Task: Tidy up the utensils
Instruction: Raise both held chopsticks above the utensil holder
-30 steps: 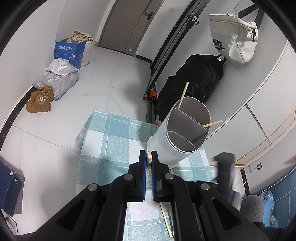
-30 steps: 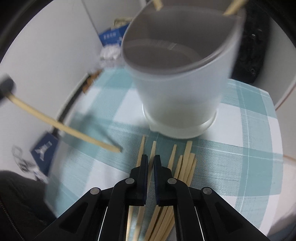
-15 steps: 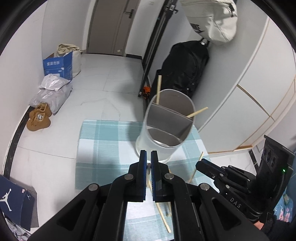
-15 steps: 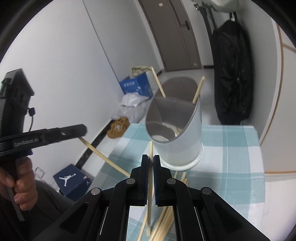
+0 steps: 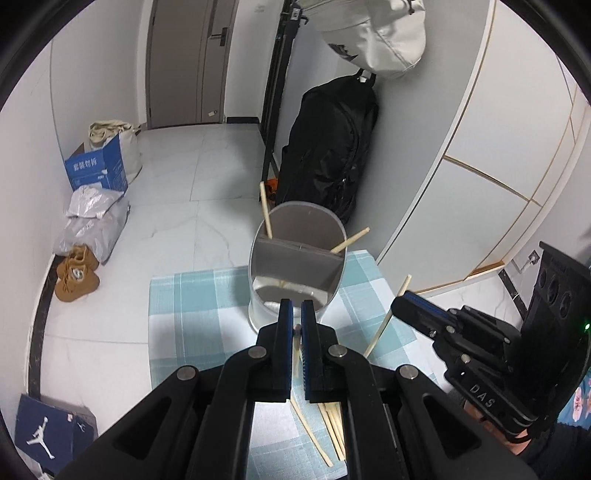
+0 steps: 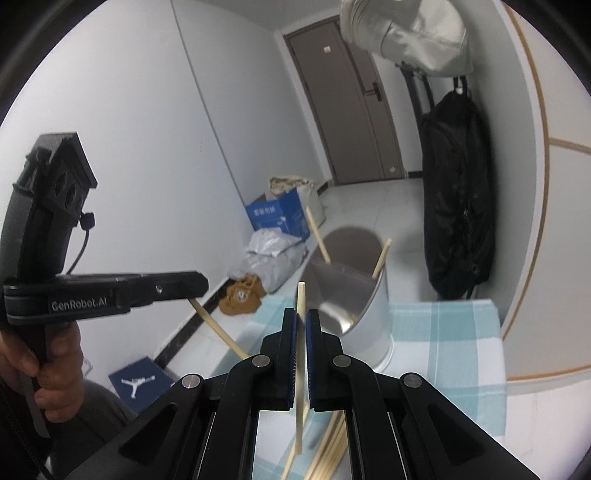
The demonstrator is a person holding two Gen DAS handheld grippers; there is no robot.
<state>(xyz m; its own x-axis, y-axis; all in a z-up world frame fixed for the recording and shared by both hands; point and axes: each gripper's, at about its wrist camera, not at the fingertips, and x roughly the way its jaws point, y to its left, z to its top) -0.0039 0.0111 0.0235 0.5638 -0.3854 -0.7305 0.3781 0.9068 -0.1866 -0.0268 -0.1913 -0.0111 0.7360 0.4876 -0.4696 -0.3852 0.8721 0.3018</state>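
A grey two-compartment utensil holder [image 5: 295, 266] stands on the teal checked cloth [image 5: 192, 306], with two wooden chopsticks leaning out of its far compartment. It also shows in the right wrist view [image 6: 351, 295]. My left gripper [image 5: 296, 314] is shut on a chopstick [image 5: 295, 354] held above the cloth, just short of the holder. My right gripper [image 6: 301, 317] is shut on another chopstick [image 6: 300, 369], raised to the right of the holder; this chopstick shows in the left wrist view [image 5: 386, 317]. Several loose chopsticks [image 5: 332, 424] lie on the cloth below.
A black backpack [image 5: 328, 155] and a white bag [image 5: 373, 33] hang on the wall behind the holder. A blue box [image 5: 98, 170], grey bags and brown shoes [image 5: 75, 273] sit on the floor at left. The cloth's edges drop to the tiled floor.
Both grippers have risen and pulled back from the holder, each carrying a chopstick. The right gripper lifted its chopstick off the pile on the cloth.
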